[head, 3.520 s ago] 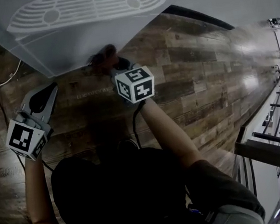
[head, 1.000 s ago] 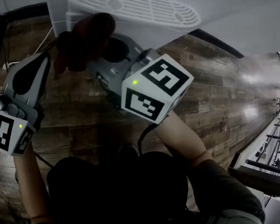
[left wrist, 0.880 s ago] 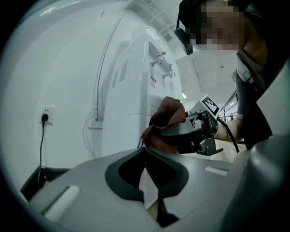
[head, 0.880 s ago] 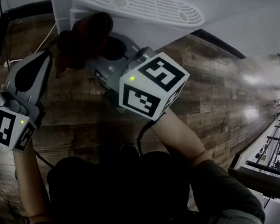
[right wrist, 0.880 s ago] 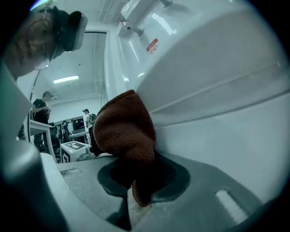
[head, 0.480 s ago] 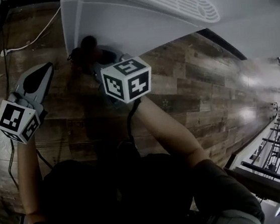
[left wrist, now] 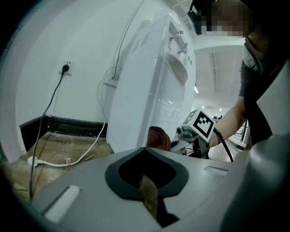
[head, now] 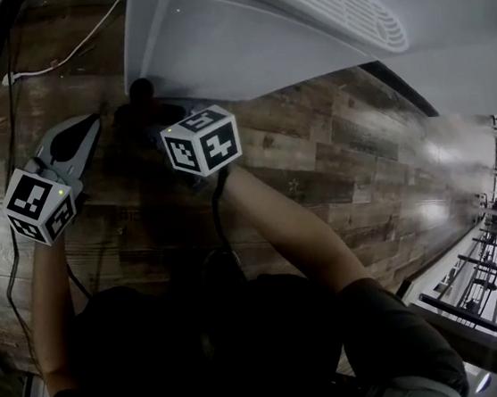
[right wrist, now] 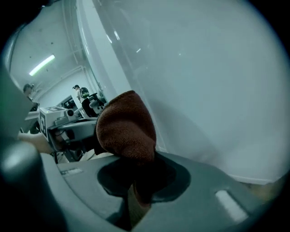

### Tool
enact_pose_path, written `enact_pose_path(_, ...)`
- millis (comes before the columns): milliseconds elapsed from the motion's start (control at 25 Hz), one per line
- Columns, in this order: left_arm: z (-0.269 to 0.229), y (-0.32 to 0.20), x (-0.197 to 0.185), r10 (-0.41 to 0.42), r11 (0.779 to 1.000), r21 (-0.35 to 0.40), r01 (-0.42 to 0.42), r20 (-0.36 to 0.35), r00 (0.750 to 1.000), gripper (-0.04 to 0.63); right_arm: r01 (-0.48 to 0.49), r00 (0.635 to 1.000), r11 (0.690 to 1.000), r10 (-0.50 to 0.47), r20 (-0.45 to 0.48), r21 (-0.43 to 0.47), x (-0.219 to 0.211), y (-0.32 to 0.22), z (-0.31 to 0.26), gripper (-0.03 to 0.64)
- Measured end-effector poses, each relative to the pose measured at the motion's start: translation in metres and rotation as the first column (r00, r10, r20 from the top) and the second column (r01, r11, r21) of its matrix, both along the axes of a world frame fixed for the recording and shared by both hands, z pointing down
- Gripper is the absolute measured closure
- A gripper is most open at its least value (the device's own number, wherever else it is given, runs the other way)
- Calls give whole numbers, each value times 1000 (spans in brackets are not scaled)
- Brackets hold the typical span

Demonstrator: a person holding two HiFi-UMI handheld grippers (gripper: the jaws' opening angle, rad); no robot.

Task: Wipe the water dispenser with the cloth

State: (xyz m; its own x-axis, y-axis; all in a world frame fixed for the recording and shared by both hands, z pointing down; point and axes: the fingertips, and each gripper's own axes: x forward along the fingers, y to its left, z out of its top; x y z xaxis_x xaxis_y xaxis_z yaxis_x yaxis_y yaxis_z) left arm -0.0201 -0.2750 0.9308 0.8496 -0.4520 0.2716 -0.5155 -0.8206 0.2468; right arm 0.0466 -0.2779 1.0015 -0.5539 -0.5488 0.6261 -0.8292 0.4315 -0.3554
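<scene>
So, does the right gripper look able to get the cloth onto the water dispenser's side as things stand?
Probably yes. The right gripper is shut on the cloth right beside the white water dispenser, with nothing between them; the left gripper, shut and empty, sits off to the side.

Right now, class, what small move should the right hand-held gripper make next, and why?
Probably press the cloth against the water dispenser and stroke along its side: the right hand-held gripper is shut on the cloth, low beside the dispenser's white wall, with contact unclear.
</scene>
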Motion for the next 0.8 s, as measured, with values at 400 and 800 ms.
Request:
enact_pose_path(400,14,3,6,52,998,-24,-51,41,998,578,-100,995,993,99,-14,-66,-4,-29,24,555)
enact_pose_path(800,-145,-3,2,5,1000,22,-6,14,1000,578,-155,972,988,158,174,-28,-23,-26,-163,555)
